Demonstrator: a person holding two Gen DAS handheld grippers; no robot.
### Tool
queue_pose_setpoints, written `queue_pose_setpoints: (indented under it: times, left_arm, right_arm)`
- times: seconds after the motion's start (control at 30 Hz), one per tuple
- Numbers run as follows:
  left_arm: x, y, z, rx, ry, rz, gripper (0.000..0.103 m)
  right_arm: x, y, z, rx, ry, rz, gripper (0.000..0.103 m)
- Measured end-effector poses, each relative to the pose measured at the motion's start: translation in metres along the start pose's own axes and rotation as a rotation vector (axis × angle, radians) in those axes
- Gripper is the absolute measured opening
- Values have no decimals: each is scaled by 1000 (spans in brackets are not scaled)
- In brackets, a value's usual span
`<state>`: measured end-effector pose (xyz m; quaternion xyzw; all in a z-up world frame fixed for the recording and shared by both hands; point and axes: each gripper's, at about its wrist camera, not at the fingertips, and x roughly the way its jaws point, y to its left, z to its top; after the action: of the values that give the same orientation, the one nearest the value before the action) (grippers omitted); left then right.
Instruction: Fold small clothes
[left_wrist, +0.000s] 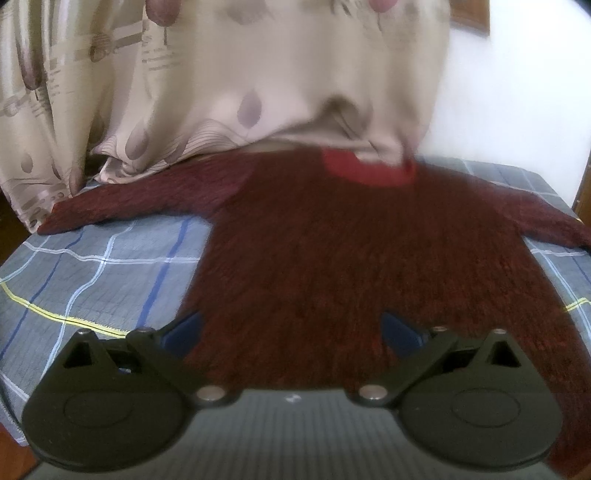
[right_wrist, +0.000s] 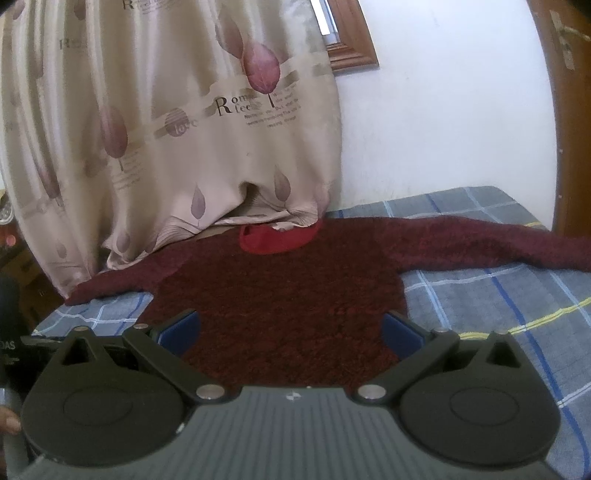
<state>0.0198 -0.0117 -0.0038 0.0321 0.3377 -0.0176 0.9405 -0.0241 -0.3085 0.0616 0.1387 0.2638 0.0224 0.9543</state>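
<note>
A small dark red fuzzy sweater (left_wrist: 332, 251) lies flat on a plaid bed sheet (left_wrist: 92, 273), both sleeves spread out sideways and its bright red collar (left_wrist: 369, 171) at the far end under the curtain hem. My left gripper (left_wrist: 291, 332) hovers over the sweater's near hem, open, blue pads wide apart with nothing between them. In the right wrist view the same sweater (right_wrist: 280, 295) lies ahead with its collar (right_wrist: 277, 238) far off. My right gripper (right_wrist: 290, 334) is open above the lower body of the sweater, holding nothing.
A beige curtain (right_wrist: 166, 129) with leaf prints hangs down onto the far edge of the bed. A white wall (right_wrist: 443, 110) and a wooden window frame (right_wrist: 351, 37) stand behind. The blue plaid sheet (right_wrist: 498, 302) shows on both sides of the sweater.
</note>
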Motion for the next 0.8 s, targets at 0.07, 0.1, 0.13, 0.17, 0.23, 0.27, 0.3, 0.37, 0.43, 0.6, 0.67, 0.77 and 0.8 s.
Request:
queue_pose_setpoints:
  times: [0.07, 0.1, 0.13, 0.17, 0.23, 0.27, 0.3, 0.37, 0.43, 0.6, 0.67, 0.77, 0.8]
  left_arm:
    - [3, -1, 1, 7, 3, 3, 103]
    - [4, -2, 2, 7, 6, 1, 103]
    - [6, -2, 2, 5, 10, -6, 103]
    - [7, -2, 3, 6, 10, -7, 103]
    - [8, -3, 4, 8, 6, -8, 103]
    - [9, -4, 4, 10, 4, -6, 103]
    - [11, -5, 5, 14, 9, -3, 103]
    - [14, -6, 8, 15, 15, -4, 103]
    - [16, -7, 9, 11, 15, -12, 103]
    - [24, -11, 12, 38, 35, 2, 103]
    - [27, -13, 12, 51, 49, 11, 103]
    - [29, -17, 13, 58, 46, 11, 103]
    - [29, -18, 14, 55, 31, 10, 103]
  right_arm:
    - [3, -2, 1, -4, 5, -5, 103]
    - [5, -2, 1, -5, 7, -7, 103]
    - [6, -2, 2, -5, 9, -8, 103]
    - [8, -3, 3, -7, 9, -10, 103]
    - [11, -3, 4, -12, 11, -17, 103]
    - [13, -3, 4, -12, 11, -18, 103]
    - [14, -5, 5, -9, 12, -15, 103]
    - [16, -6, 5, -7, 15, -14, 103]
    - [18, -8, 6, -7, 15, -16, 103]
    - [23, -14, 9, 11, 21, -9, 103]
    - [25, -17, 10, 15, 22, -7, 103]
    - [27, -22, 11, 37, 25, 10, 103]
    - [27, -23, 11, 45, 24, 19, 103]
